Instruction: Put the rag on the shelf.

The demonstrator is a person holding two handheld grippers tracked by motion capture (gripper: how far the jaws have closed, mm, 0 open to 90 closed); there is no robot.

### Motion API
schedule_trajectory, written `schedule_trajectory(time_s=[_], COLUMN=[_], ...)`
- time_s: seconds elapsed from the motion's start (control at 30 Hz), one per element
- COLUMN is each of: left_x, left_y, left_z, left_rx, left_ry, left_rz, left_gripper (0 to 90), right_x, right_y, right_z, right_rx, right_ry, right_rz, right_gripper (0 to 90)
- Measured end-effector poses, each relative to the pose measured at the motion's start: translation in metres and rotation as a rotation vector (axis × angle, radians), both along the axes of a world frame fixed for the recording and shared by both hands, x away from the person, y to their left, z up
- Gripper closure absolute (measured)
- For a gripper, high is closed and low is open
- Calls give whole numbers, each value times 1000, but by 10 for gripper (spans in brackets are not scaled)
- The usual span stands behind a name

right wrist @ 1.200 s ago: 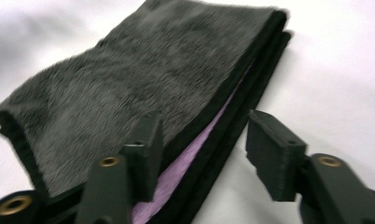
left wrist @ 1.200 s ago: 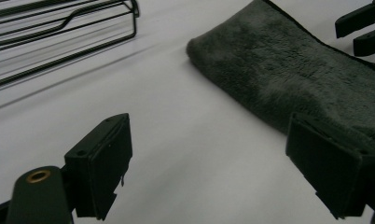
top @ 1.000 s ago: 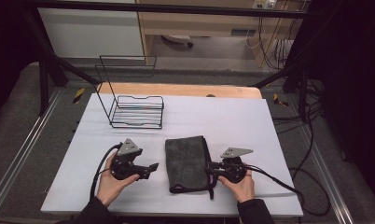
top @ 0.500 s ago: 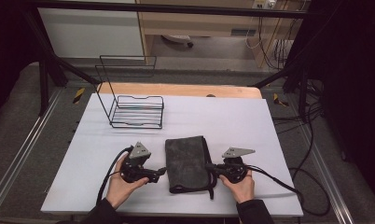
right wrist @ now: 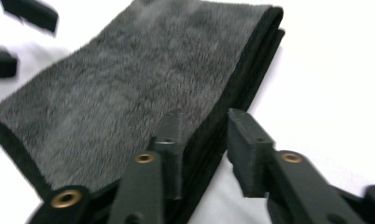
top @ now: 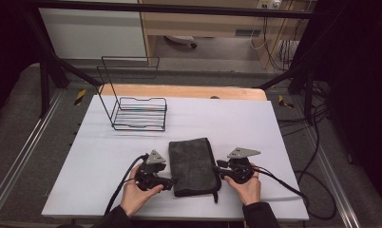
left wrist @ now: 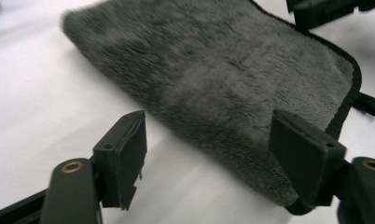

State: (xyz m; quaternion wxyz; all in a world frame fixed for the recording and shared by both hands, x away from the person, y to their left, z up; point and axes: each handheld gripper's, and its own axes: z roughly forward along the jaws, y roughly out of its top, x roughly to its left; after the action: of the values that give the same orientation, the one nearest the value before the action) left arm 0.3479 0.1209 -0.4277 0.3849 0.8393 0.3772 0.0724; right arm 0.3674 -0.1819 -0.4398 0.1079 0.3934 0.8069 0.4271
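- Grey folded towel (top: pixel 194 164) lies at the table's (top: pixel 274 123) near edge, between your grippers.
- Left gripper (left wrist: pixel 209 154) has advanced, jaws narrowing, unclamped astride its edge.
- Right gripper (right wrist: pixel 204 140) just loosened; towel edge sits between parted jaws.

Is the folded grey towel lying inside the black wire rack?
No, the towel lies flat on the white table, well apart from the wire rack.

Lighting: white counter (top: pixel 284 142) evenly bright, surroundings dark; gripper views overexposed on the counter, towel (left wrist: pixel 213 70) blurred beyond the fingers (left wrist: pixel 122 154), shadows faint.
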Motion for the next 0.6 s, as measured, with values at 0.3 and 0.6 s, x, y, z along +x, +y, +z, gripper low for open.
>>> schedule_trajectory(time_s=[0.3, 0.6], left_x=[-12, -21], left_y=[-9, -12], left_z=[-15, -18], left_rx=[24, -12], left_ry=[16, 53], left_rz=[-7, 36], left_gripper=[449, 616], right_x=[6, 6], right_y=[4, 6], right_z=[-10, -14], right_rx=[-43, -32], right_ry=[-4, 34], right_rz=[5, 5], right_gripper=[626, 713])
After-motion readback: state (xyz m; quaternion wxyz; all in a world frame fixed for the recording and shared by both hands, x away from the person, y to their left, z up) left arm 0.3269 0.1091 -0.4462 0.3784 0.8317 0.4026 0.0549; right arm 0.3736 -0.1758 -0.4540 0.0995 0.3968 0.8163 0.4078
